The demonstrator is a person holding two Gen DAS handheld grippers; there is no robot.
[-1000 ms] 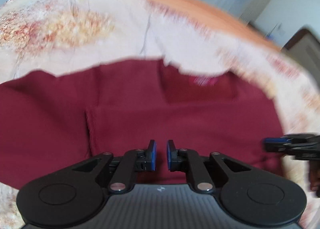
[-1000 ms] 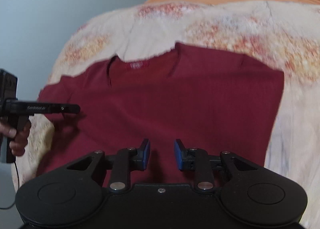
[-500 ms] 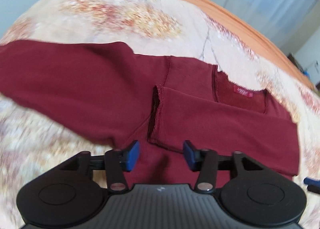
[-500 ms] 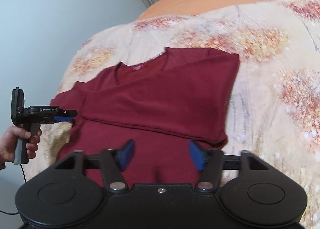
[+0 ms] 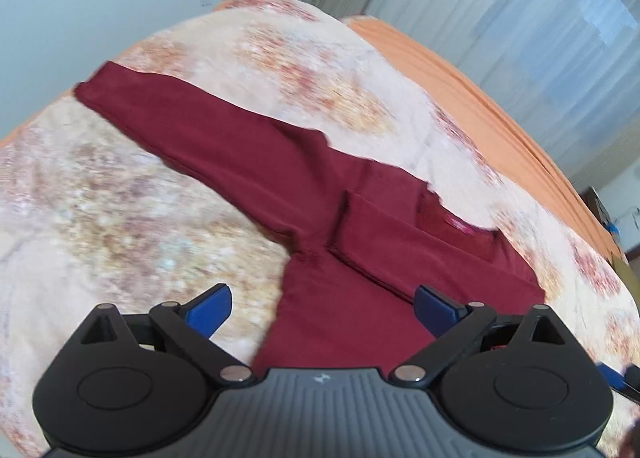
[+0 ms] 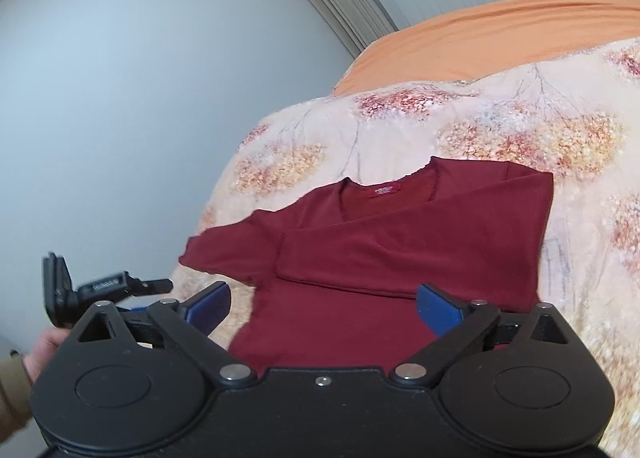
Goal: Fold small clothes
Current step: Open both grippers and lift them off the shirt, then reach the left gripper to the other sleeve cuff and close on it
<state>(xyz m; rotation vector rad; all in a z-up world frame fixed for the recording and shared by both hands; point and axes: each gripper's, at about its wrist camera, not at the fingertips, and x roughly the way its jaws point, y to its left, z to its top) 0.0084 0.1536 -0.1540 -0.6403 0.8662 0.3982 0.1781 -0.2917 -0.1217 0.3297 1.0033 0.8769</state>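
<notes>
A dark red long-sleeved top (image 5: 360, 258) (image 6: 400, 242) lies flat on a floral bedspread (image 5: 120, 218) (image 6: 500, 130). One sleeve is folded across the chest; the other stretches out to the upper left in the left wrist view. My left gripper (image 5: 323, 308) hangs above the garment's lower part, its jaws opening wide with nothing gripped between them. My right gripper (image 6: 323, 308) is likewise raised over the hem, its jaws opening wide and holding nothing. The left gripper's body (image 6: 100, 286) and the hand holding it show at the left edge of the right wrist view.
An orange sheet (image 6: 500, 34) (image 5: 480, 98) covers the bed beyond the bedspread. A pale wall (image 6: 140, 98) and curtains (image 5: 520, 18) stand behind. Bedspread lies bare on both sides of the top.
Both grippers went from nearly shut to wide open and lifted away from the garment. The sleeve they had carried now lies folded across the chest. The left view swung toward the outstretched sleeve.
</notes>
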